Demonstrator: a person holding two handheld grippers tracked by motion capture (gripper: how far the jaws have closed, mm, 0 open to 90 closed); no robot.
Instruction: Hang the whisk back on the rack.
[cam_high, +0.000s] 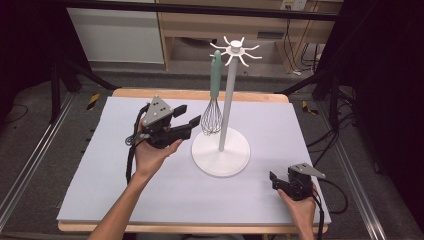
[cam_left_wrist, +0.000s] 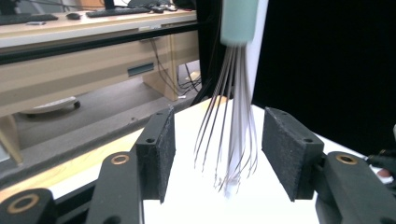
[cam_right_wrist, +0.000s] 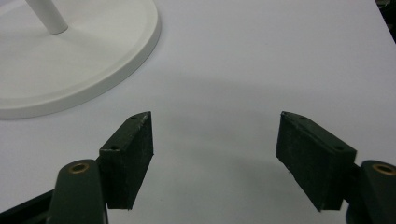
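On the stand (cam_high: 220, 150): whisk (cam_high: 213, 95) hung, pretty much done.
Left gripper (cam_high: 187, 120) fingers wide around wires, not touching; right gripper (cam_high: 274, 181) fingers wide, empty, just backing off left.

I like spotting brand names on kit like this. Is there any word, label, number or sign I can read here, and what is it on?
No readable text anywhere.
The whisk, the white stand it hangs from and both tools carry no visible lettering.
A small plate on the wooden desk front behind the table may be a label, but it is too small and blurred to read.
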